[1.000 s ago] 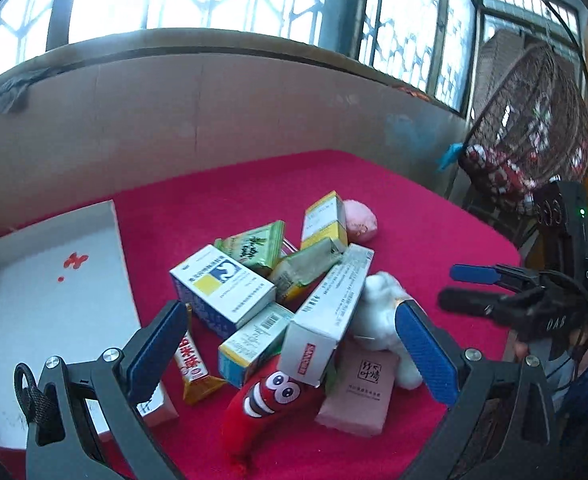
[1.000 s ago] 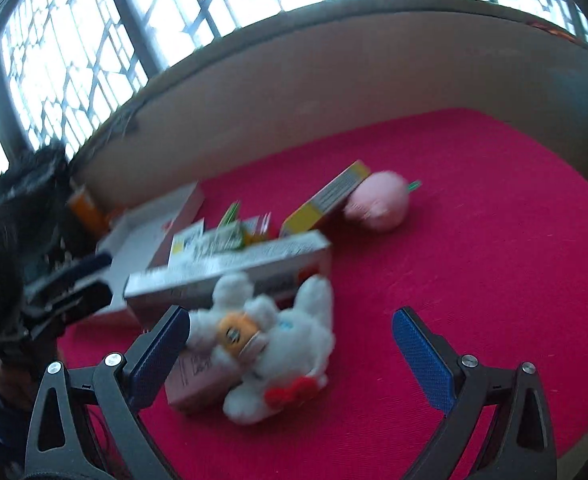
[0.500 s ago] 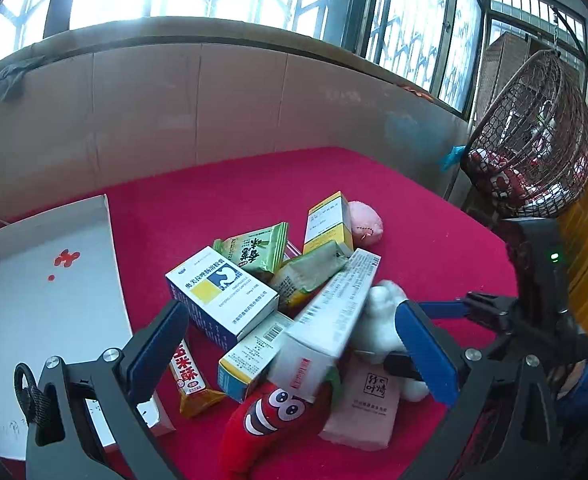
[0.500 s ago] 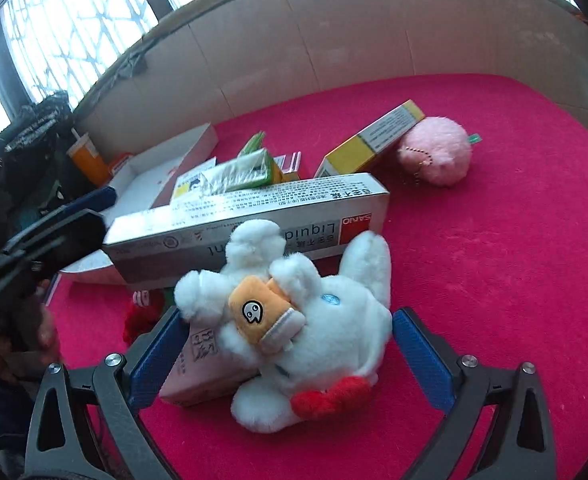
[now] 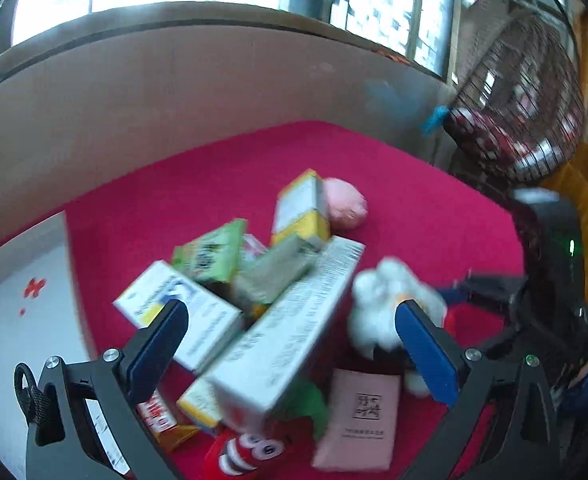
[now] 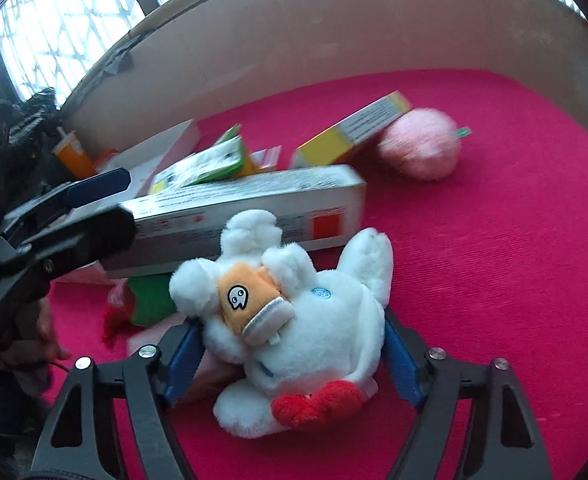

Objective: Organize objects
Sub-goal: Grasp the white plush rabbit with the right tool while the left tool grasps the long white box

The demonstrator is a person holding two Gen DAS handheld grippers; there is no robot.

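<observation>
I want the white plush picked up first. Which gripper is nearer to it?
Right. The right gripper straddles the white plush, jaws just closing; the left gripper sits over the long box beside it.

Little print can be read, as both views are blurred. The pink packet (image 5: pixel 357 418), at about five o'clock in the left wrist view, bears a small square seal of Chinese characters with a fine line of print under it, too small to read. The orange patch (image 6: pixel 250 303) on the white plush (image 6: pixel 314 320) shows a small white ghost figure with two dark eyes. The long white box (image 6: pixel 254 210) carries rows of black print and a red square, perhaps a brand mark; no letters can be made out.
</observation>
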